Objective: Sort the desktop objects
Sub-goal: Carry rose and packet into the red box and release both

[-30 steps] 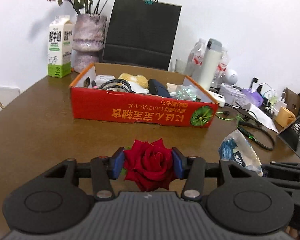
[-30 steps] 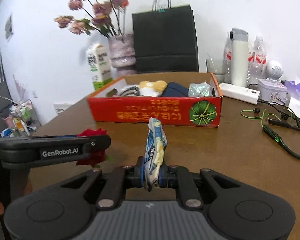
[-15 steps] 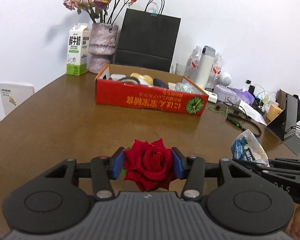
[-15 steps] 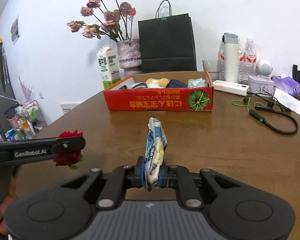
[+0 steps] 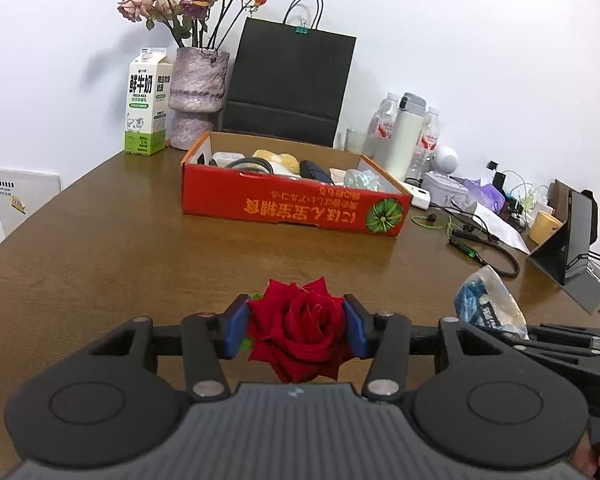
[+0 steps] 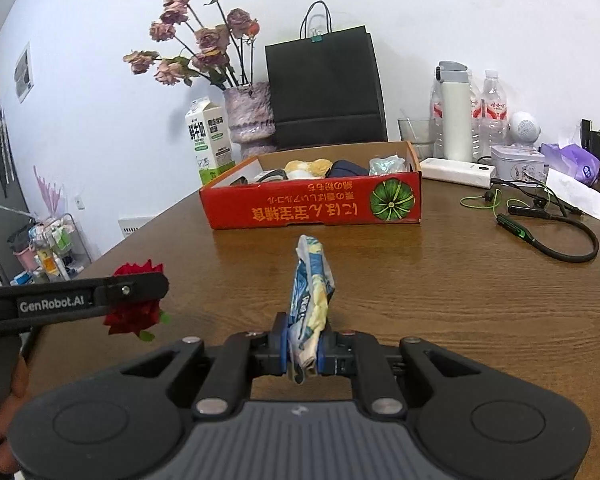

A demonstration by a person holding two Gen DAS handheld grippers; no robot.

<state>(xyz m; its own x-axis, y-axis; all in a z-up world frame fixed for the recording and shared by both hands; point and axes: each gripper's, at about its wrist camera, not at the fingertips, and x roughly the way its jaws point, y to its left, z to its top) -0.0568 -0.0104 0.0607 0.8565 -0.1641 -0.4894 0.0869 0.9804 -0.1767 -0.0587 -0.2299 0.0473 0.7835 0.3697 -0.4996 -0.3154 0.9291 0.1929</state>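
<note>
Seen farther away now than a second ago: the red cardboard box (image 5: 296,208), standing far on the brown table (image 5: 100,264), with a wide strip of bare wood between it and both tools. Means a retreat toward the near edge of the table, with both loads carried along, not dropped in the box.

Inside the box, already a cable, a yellow soft thing, a dark pouch and a shiny wrapper; looks like the collecting place for the sort, so probably still two items to bring there.

Behind the box, far: black paper bag (image 5: 290,88), vase with dry flowers (image 5: 198,96), milk carton (image 5: 146,102). To the right: bottles and green earphones (image 6: 540,224), untouched.

Left gripper (image 5: 296,326): partly open, blue pads pressing on both sides of a red rose (image 5: 300,330), held above the near table.

Right gripper (image 6: 303,346): closed almost fully on a thin blue-and-yellow snack packet (image 6: 310,288), standing up from the jaws, just right of the rose.

No change in either grip during the retreat. Judged next: forward again toward the box, or elsewhere for another sorting place.
</note>
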